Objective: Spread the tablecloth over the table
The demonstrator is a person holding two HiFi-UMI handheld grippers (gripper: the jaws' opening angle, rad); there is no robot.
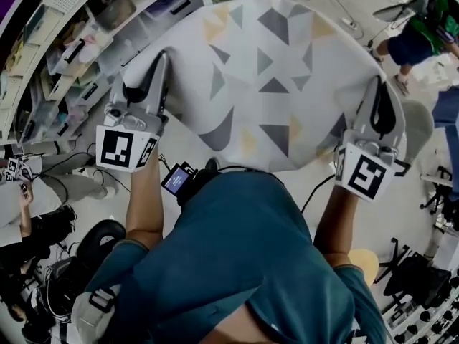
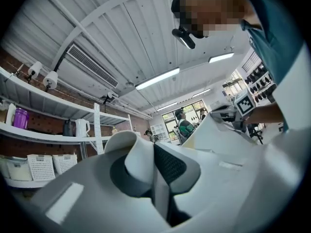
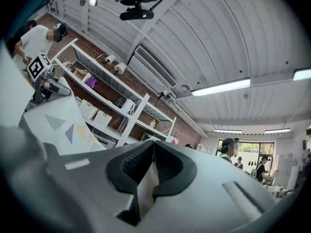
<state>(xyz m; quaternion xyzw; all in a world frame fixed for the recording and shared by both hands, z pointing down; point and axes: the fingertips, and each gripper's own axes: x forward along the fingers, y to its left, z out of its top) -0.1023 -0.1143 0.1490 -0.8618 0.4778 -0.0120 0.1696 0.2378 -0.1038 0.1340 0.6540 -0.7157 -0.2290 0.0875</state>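
The tablecloth (image 1: 265, 77), white with grey and yellow triangles, hangs stretched in the air between both grippers and hides whatever lies under it. My left gripper (image 1: 163, 56) is shut on its near left corner, and my right gripper (image 1: 378, 82) is shut on the near right corner. In the left gripper view a strip of white cloth (image 2: 160, 191) is pinched between the dark pads of the left gripper (image 2: 153, 147). The right gripper (image 3: 153, 147) likewise clamps a fold of cloth (image 3: 146, 188), with the patterned sheet (image 3: 56, 123) running off to the left.
Shelves with white bins and boxes (image 1: 86, 41) stand along the left. A person (image 1: 419, 38) stands at the far right, and another sits at the lower left (image 1: 36, 228). A black chair (image 1: 107, 239) and stools (image 1: 423, 278) stand on the floor near me.
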